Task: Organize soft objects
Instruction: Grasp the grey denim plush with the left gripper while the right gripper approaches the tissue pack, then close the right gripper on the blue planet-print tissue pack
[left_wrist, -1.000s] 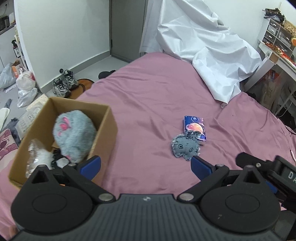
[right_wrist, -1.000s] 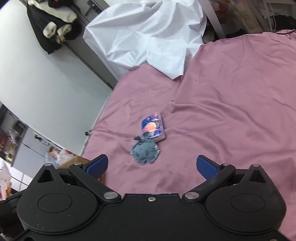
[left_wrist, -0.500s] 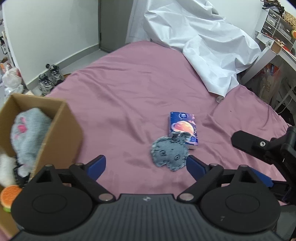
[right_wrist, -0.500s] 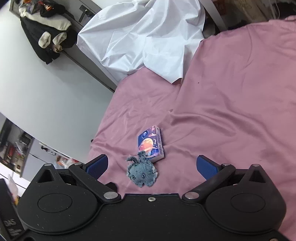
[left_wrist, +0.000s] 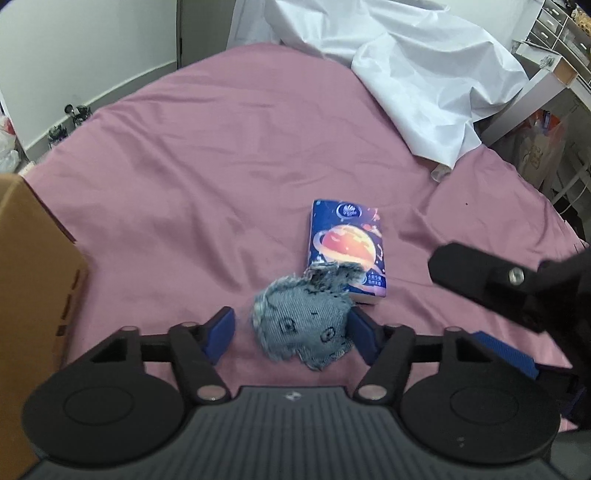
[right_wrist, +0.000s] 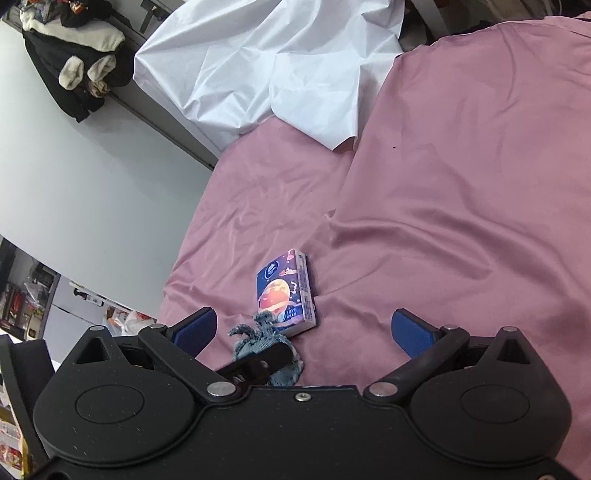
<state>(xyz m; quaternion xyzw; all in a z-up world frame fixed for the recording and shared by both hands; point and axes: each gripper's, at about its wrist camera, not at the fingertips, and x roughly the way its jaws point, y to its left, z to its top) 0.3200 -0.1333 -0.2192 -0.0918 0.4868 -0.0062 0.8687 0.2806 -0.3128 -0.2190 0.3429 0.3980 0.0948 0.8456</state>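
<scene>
Pink bed: left claw, lower than before, was closing around the denim toy, ungripped; right claw stood open, empty.

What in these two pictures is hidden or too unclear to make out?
- Cardboard box: left wrist view, cut by the frame edge; contents unseen.
- Grey toy: right wrist view, lower half behind a black tong finger.
- Tissue pack: left wrist view, near corner under the toy; small print unreadable.
</scene>
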